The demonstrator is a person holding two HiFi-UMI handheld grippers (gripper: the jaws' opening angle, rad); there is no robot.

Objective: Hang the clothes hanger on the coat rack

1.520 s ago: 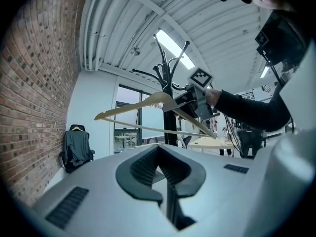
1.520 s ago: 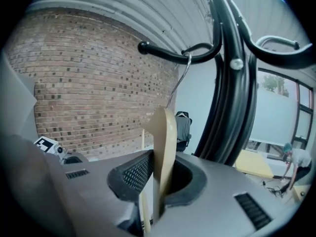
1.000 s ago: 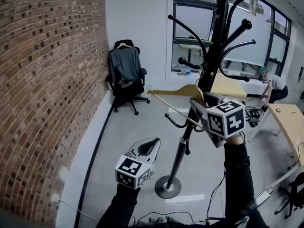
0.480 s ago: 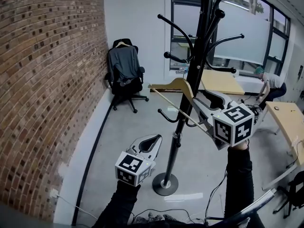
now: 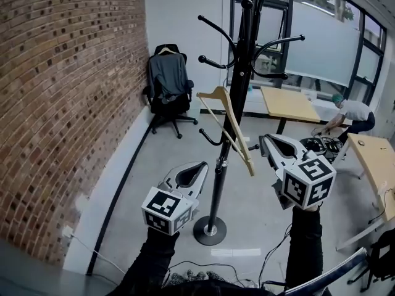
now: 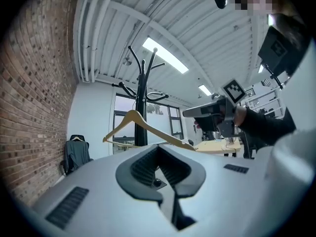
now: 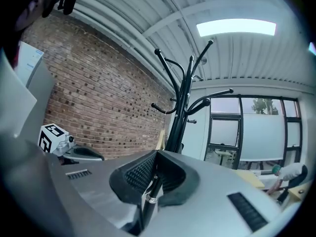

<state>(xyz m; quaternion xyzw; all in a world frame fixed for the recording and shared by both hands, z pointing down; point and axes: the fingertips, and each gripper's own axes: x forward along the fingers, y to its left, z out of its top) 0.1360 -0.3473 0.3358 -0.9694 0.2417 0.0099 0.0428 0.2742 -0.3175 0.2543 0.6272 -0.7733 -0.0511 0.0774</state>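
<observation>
A wooden clothes hanger (image 5: 231,125) hangs tilted from an arm on the left side of the black coat rack (image 5: 237,73), and no gripper touches it. My right gripper (image 5: 264,139) is just right of the hanger's lower end; its jaws are closing with nothing between them. My left gripper (image 5: 202,164) is lower, left of the pole, shut and empty. The left gripper view looks over the left gripper (image 6: 158,146) at the hanger (image 6: 148,127) and rack (image 6: 140,107). In the right gripper view the rack (image 7: 180,112) stands beyond the right gripper (image 7: 155,153).
A brick wall (image 5: 62,103) runs along the left. An office chair (image 5: 168,91) with a grey garment stands in the far corner. Wooden tables (image 5: 287,103) and a crouching person (image 5: 349,113) are at the right. The rack's round base (image 5: 210,230) and cables (image 5: 203,279) lie on the floor.
My right gripper has let go of the hanger, drawn back to the right and closed. The hanger now hangs on the rack by itself. My left gripper has risen a little.
</observation>
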